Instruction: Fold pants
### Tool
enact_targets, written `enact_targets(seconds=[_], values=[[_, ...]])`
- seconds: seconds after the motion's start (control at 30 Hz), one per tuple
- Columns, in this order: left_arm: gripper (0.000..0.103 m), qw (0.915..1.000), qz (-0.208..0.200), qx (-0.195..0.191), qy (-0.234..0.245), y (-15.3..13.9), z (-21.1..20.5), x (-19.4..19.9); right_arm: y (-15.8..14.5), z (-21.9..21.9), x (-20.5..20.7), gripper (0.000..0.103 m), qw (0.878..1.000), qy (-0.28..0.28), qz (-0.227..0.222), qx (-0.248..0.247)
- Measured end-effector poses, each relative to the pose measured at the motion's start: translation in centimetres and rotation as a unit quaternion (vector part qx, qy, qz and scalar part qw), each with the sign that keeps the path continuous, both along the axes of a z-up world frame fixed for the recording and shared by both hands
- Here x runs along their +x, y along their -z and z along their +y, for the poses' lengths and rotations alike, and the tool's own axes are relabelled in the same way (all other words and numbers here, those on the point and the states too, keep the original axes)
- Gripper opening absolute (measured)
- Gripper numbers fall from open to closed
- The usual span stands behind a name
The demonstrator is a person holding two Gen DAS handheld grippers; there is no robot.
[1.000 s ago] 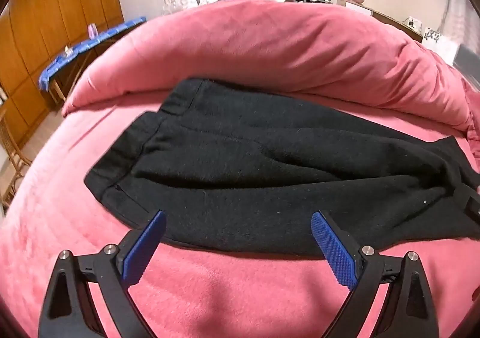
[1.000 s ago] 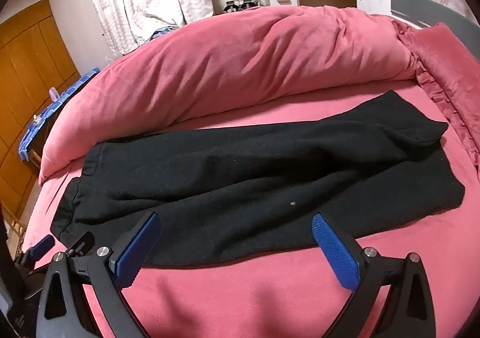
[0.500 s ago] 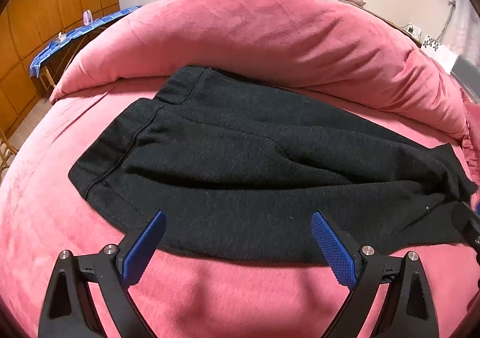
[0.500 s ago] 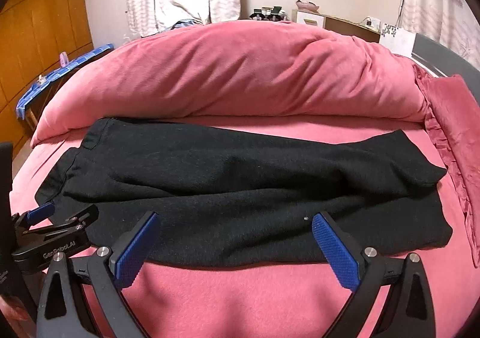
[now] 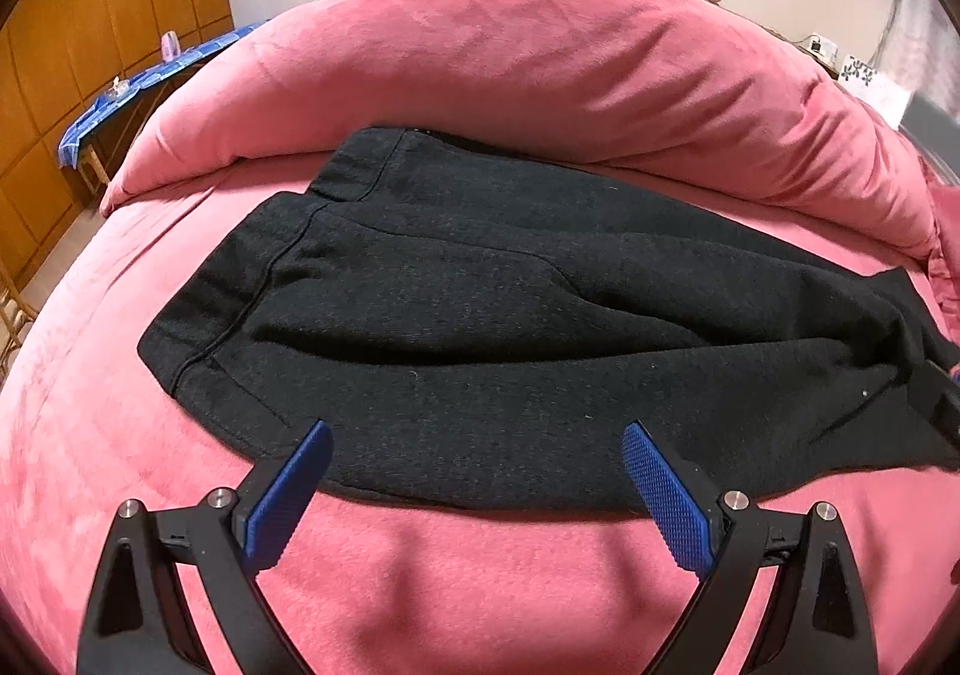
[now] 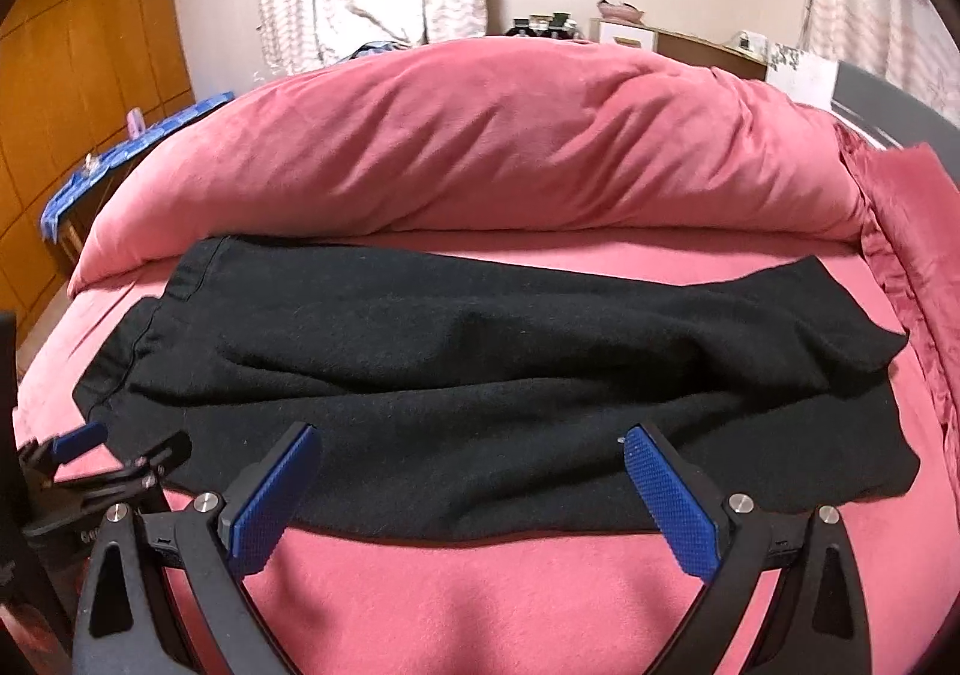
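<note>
Both claws released, pants dead ahead on the bed

My left claw and right claw hang spread wide, gripping nothing, right at the near hem of the pants, which lie flat across the bed, waistband off to the left. I'd pinch waistband and cuff ends together, lifting evenly so nothing bunches. Past them, the duvet. No writing I can read.
</note>
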State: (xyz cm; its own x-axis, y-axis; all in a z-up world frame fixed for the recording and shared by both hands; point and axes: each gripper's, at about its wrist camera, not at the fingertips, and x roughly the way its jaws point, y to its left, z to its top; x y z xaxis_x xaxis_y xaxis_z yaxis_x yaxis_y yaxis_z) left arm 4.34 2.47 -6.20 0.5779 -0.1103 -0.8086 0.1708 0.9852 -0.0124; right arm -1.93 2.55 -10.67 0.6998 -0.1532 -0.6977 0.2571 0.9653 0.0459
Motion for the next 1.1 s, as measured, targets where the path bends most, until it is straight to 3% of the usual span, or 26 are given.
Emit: enact_targets(seconds=[0.93, 1.1], values=[[0.098, 0.9999, -0.004, 0.006, 0.01, 0.42, 0.16, -0.28, 0.42, -0.59, 0.24, 0.103, 1.0, 0.004, 0.009, 0.016], [0.098, 0.9996, 0.015, -0.003, 0.023, 0.89, 0.09, 0.1, 0.58, -0.96, 0.33, 0.103, 1.0, 0.009, 0.01, 0.019]])
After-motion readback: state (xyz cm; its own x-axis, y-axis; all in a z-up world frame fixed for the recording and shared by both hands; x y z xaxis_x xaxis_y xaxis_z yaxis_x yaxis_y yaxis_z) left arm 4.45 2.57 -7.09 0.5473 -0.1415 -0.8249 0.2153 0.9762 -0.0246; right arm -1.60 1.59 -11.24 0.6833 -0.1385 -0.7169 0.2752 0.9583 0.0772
